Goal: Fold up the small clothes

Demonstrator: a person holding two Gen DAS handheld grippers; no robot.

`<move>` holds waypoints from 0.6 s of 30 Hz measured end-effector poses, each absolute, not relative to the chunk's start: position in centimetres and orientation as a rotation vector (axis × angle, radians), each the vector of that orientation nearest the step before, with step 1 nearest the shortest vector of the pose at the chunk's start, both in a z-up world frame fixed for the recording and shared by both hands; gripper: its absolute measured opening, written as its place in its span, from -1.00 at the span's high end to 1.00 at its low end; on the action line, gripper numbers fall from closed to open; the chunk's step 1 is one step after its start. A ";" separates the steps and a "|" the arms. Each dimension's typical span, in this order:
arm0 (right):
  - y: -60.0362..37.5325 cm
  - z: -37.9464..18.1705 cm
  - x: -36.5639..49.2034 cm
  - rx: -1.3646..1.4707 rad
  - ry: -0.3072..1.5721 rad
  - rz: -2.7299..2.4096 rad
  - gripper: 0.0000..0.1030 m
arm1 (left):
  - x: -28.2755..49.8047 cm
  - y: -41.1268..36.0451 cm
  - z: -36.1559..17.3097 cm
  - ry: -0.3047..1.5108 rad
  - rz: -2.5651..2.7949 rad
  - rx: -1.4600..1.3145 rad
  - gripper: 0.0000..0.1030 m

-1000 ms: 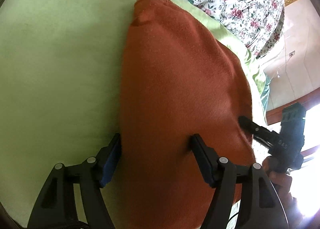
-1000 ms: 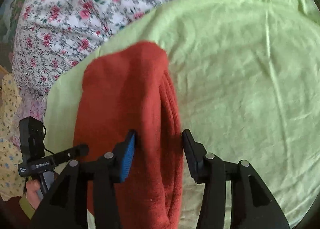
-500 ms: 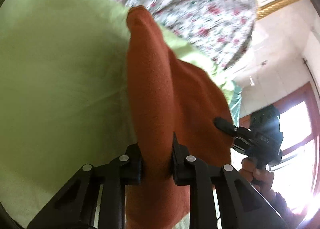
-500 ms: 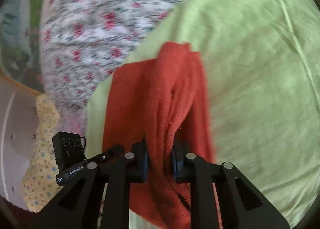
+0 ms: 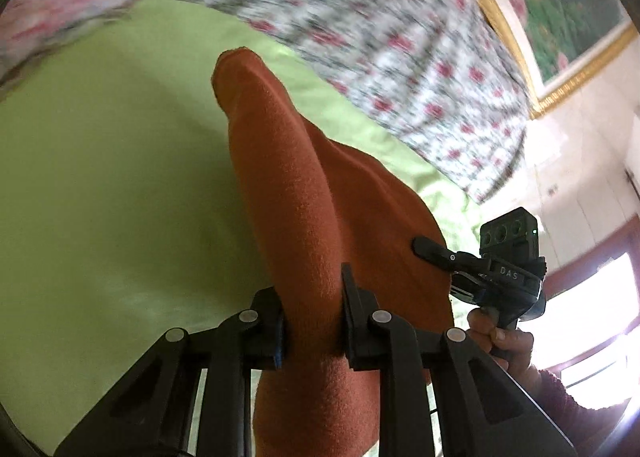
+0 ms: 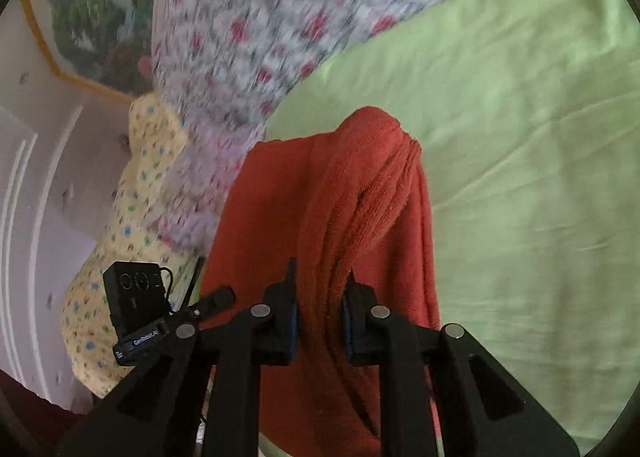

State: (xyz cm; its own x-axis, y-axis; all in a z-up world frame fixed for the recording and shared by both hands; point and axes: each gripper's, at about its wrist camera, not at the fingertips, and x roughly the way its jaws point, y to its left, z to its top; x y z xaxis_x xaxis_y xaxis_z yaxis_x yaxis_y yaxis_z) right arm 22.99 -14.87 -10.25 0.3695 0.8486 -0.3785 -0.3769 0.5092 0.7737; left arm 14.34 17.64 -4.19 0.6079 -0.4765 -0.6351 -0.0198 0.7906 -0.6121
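Rust-orange cloth is pinched between both nearly closed claws, left gripper and right gripper, stretching ahead over green sheet, probably lifted.

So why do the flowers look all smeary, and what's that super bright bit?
Left wrist view: the flowered cloth is smeared by motion blur, while the orange cloth stays sharp; the window glares white. Right wrist view: the flowers are blurred too, and the fisheye bends the edges.
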 end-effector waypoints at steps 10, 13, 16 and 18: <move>-6.8 -14.2 25.7 0.479 1.019 0.807 0.66 | 11.4 22.5 -10.5 0.971 -0.126 -0.664 0.57; -7.2 -15.3 26.1 0.480 1.031 0.773 0.65 | 11.4 22.8 -11.6 0.978 -0.113 -0.683 0.51; -6.9 -15.9 26.3 0.457 1.034 0.754 0.60 | 11.9 22.7 -12.2 0.993 -0.109 -0.672 0.45; -6.9 -16.1 26.6 0.459 1.035 0.729 0.46 | 11.9 22.9 -12.3 1.005 -0.103 -0.658 0.37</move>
State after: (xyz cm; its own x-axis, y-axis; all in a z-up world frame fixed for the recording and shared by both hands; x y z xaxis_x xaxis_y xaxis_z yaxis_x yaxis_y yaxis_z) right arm 26.60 -6.85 -16.06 0.3128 0.7316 -0.6057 -0.3239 0.6817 0.6561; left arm 11.89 22.93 -12.30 0.5486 -0.3724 -0.7486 -0.2127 0.8037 -0.5557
